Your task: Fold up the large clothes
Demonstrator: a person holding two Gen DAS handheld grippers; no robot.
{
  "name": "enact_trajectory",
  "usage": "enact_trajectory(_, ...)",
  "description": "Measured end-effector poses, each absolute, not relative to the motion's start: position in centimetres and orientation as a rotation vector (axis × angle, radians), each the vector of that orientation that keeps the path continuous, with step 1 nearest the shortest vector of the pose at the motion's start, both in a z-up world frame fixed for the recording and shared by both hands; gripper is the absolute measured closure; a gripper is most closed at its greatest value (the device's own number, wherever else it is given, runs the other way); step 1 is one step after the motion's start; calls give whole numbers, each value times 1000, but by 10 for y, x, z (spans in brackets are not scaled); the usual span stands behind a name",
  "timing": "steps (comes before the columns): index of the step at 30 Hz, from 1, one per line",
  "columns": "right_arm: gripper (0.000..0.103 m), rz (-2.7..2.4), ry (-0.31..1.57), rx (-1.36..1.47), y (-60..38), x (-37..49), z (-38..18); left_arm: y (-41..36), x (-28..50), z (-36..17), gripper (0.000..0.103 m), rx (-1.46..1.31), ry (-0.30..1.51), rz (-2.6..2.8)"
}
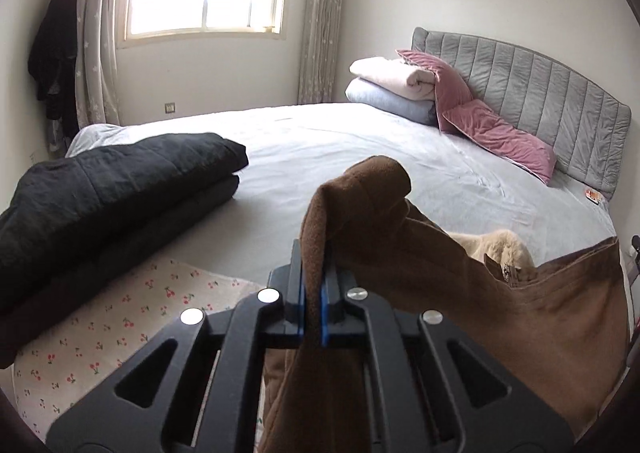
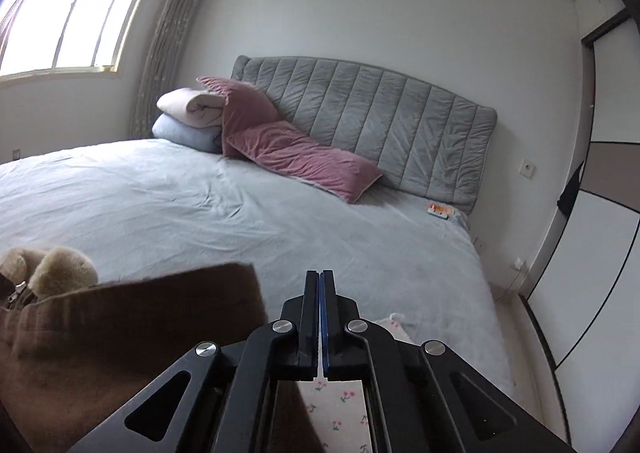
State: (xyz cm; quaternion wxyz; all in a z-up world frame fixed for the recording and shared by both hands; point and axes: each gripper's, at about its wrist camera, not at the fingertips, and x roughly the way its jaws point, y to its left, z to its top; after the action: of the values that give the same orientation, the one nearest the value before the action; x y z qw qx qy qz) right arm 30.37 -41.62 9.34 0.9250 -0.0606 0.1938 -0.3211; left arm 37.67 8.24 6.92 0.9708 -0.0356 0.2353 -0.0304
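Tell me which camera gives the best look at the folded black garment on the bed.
The left wrist view. The folded black garment fills its left side, lying on the grey bed sheet, beside the left tool, which is shut on the brown coat. The right wrist view does not show it at all.

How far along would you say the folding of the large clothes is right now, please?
Done: a black garment lies folded on the bed. In hand: the left gripper is shut on a fold of the brown coat, lifted and unfolded. The right gripper is shut, holding nothing. Left: folding the coat.
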Motion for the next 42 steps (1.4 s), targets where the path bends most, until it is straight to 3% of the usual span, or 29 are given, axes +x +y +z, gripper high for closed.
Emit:
enact_trajectory(2,103,-644,434,-51,-433,323,105,77,399,68,96,-26,462,-19)
enact_trajectory(5,97,-467,523,137,-451,343,101,59,442,31,95,69,604,42)
enact_trajectory(7,62,-341,625,240,-459,355,80,54,454,0,95,92,701,57)
enact_trajectory(9,38,-275,720,298,-466,362,53,57,455,-20,95,70,730,54)
enact_trajectory(10,36,-263,758,314,-469,364,39,60,453,-26,95,56,737,48)
enact_trajectory(12,37,-243,847,345,-472,369,14,67,452,-28,95,15,755,36)
enact_trajectory(15,89,-230,873,367,-465,364,-3,68,445,-13,95,-4,727,51)
enact_trajectory(16,95,-264,838,311,-455,359,4,67,437,-2,95,7,679,85)
enact_trajectory(18,96,-332,714,137,-429,346,29,65,416,26,96,4,547,122)
enact_trajectory(22,96,-461,456,-118,-381,334,78,60,402,67,99,7,370,194)
enact_trajectory(26,96,-546,362,-89,-380,359,102,76,432,75,103,-10,354,300)
enact_trajectory(30,92,-594,581,-134,-393,419,48,98,468,38,103,-80,525,246)
enact_trajectory(31,86,-585,679,-145,-399,431,20,104,474,27,102,-122,583,201)
enact_trajectory(33,83,-539,839,-136,-408,442,-25,111,482,6,88,-189,699,80)
enact_trajectory(35,72,-520,848,-84,-414,435,-30,119,490,-7,46,-254,808,-15)
enact_trajectory(37,44,-495,830,-19,-422,426,-18,118,488,-11,40,-298,832,-76)
enact_trajectory(38,39,-473,832,24,-428,422,-12,117,490,-12,38,-305,842,-96)
enact_trajectory(41,38,-412,881,167,-449,416,-12,101,505,-31,36,-330,979,-165)
enact_trajectory(42,46,-393,887,217,-454,414,-15,94,510,-42,39,-347,1052,-170)
